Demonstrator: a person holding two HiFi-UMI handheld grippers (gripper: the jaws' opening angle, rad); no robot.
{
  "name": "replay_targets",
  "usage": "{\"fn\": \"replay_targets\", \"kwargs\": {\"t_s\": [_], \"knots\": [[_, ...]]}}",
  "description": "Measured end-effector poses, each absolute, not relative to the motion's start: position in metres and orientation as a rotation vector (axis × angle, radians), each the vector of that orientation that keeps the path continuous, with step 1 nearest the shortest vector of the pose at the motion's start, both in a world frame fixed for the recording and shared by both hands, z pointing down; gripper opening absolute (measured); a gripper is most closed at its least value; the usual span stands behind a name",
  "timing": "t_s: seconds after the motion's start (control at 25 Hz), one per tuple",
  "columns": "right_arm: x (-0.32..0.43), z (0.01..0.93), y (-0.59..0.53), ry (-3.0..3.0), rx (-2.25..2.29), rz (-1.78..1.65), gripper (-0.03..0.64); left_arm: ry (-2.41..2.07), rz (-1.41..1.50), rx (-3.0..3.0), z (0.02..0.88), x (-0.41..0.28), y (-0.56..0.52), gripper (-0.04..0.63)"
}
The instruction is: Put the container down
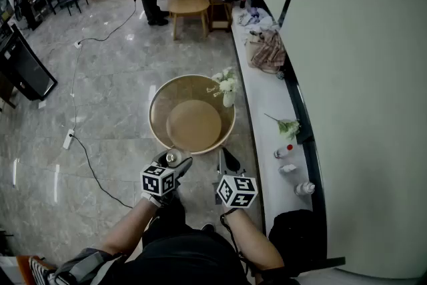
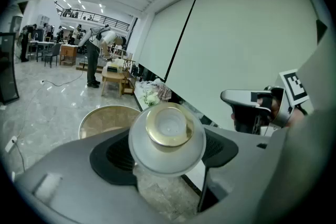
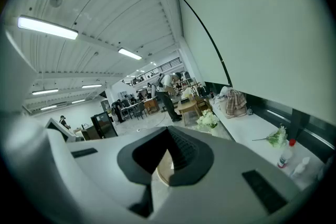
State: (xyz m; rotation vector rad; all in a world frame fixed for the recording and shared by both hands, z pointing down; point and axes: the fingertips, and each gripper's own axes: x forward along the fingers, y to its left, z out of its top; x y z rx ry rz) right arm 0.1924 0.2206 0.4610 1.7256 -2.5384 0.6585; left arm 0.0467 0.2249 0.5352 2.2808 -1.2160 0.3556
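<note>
The container (image 2: 168, 132) is a small round frosted jar with a gold lid. My left gripper (image 2: 167, 150) is shut on it, the grey jaws cupping it from both sides. In the head view the container (image 1: 172, 158) hangs over the floor just short of the near rim of a round gold-rimmed table (image 1: 160, 137). My right gripper (image 1: 225, 157) is a little to the right, level with the left one. Its dark pads (image 3: 184, 152) meet at the tips with nothing between them, and it points toward the table (image 3: 164, 169).
A small vase of white flowers (image 1: 227, 87) stands on the table's right edge. A long white ledge (image 1: 267, 110) along the wall carries bottles, a flower sprig and a plaid cloth. A cable (image 1: 93, 163) crosses the marble floor at left. People stand near wooden furniture (image 1: 189, 9) far off.
</note>
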Motion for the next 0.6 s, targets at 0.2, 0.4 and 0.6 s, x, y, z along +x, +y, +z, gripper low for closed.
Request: {"fn": "replay_targets", "kwargs": {"t_s": [0.2,0.4,0.6], "knots": [[0.198,0.433,0.287,-2.540,1.733,0.692,0.008,-1.262,0.471,2.340,0.470,0.058,0.299,0.344],[0.182,0.431,0.320,-2.527,1.721,0.697,0.008,-1.278,0.568,2.464,0.444,0.059,0.337,0.344],[0.141,0.446,0.352,-2.512,1.674,0.668,0.008,-1.245,0.575,2.438,0.467,0.025,0.382,0.344]]}}
